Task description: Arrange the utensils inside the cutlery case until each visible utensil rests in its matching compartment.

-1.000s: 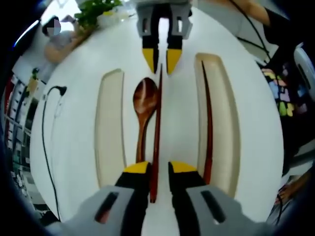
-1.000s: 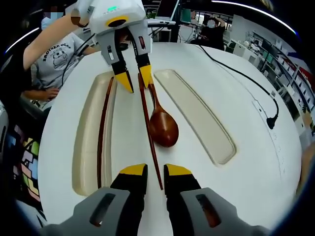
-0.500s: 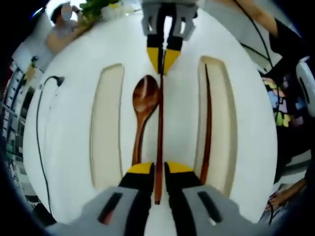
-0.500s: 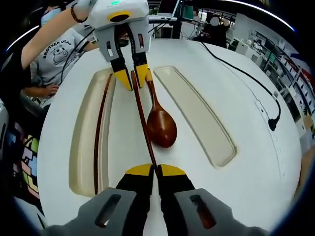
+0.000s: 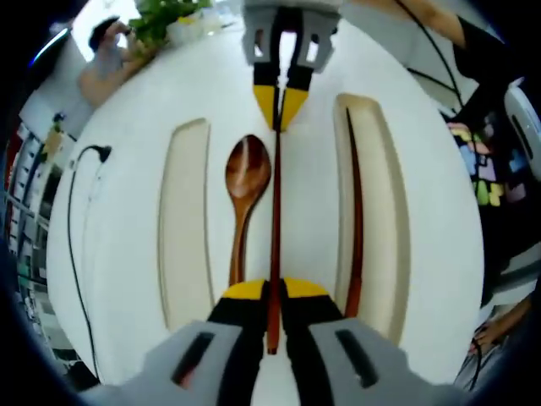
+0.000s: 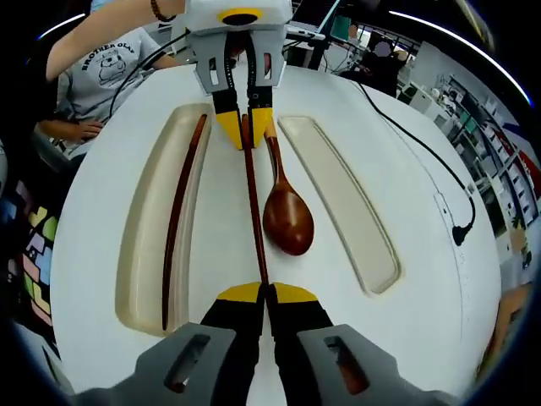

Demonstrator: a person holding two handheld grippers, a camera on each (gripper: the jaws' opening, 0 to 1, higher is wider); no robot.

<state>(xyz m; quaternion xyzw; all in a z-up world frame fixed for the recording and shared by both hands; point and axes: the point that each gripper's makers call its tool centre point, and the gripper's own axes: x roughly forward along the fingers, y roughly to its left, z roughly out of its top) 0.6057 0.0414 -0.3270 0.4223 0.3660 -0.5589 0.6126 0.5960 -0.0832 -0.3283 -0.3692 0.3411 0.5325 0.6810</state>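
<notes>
Left gripper view shows the left claw point(image 5: 272, 292) and right claw point(image 5: 279, 95) each clamped on opposite ends of a chopstick point(image 5: 275, 211) beside the spoon point(image 5: 245, 182) on the tabletop point(image 5: 118, 254).

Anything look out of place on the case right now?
Yes. The wooden spoon lies on the flat ridge between the two compartments, not in one. Beside it, a loose chopstick is pinched at both ends by the left tool and right tool.
</notes>
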